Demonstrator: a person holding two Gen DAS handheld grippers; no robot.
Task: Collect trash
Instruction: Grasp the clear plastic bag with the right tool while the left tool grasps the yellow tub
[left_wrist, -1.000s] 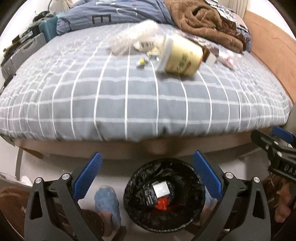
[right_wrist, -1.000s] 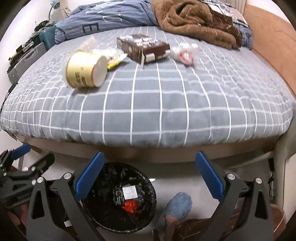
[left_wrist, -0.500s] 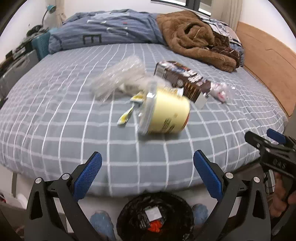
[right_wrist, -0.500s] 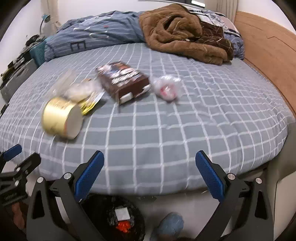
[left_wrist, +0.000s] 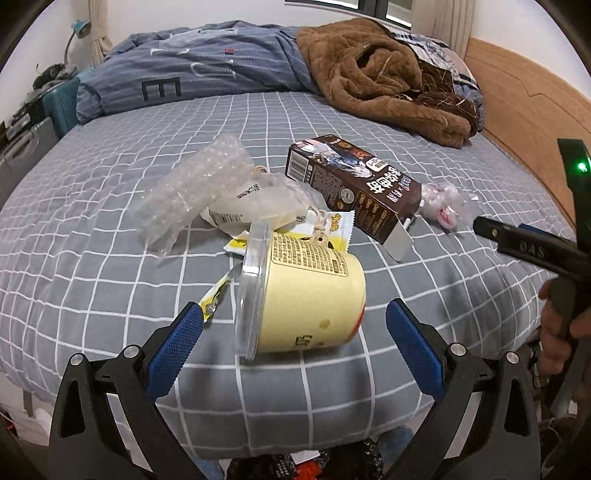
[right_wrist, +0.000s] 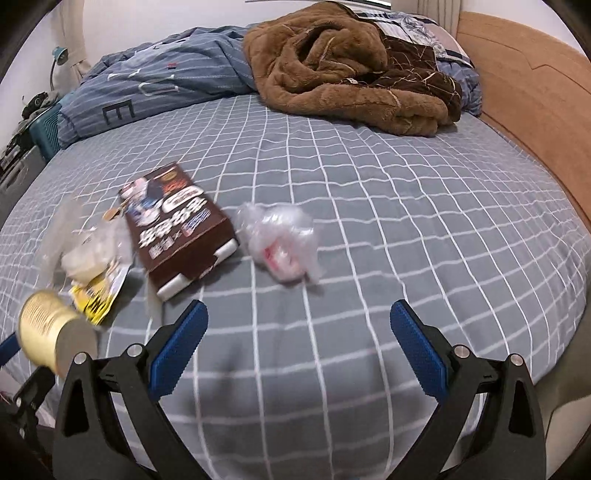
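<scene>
Trash lies on the grey checked bed (left_wrist: 110, 302). A yellow cup (left_wrist: 306, 295) with a clear lid lies on its side, straddled by my open left gripper (left_wrist: 293, 332) without touching. Behind it are bubble wrap (left_wrist: 195, 184), a white bag (left_wrist: 251, 210), a yellow wrapper (left_wrist: 332, 229), a brown carton (left_wrist: 354, 188) and a crumpled clear wrapper (left_wrist: 443, 206). My right gripper (right_wrist: 299, 332) is open and empty, short of the clear wrapper (right_wrist: 280, 240) and the carton (right_wrist: 177, 225). The cup (right_wrist: 48, 339) shows at its lower left. The black bin (left_wrist: 303, 465) peeks below the bed edge.
A brown blanket (right_wrist: 347, 70) and a blue duvet (left_wrist: 192, 77) are heaped at the far side. A wooden headboard (right_wrist: 524, 81) runs along the right. Suitcases (left_wrist: 33, 133) stand left of the bed. The right gripper's body (left_wrist: 535, 251) shows at the left view's right edge.
Both grippers have risen from over the bin and moved forward over the bed. The left one now straddles the cup; the right one has neared the clear wrapper.
</scene>
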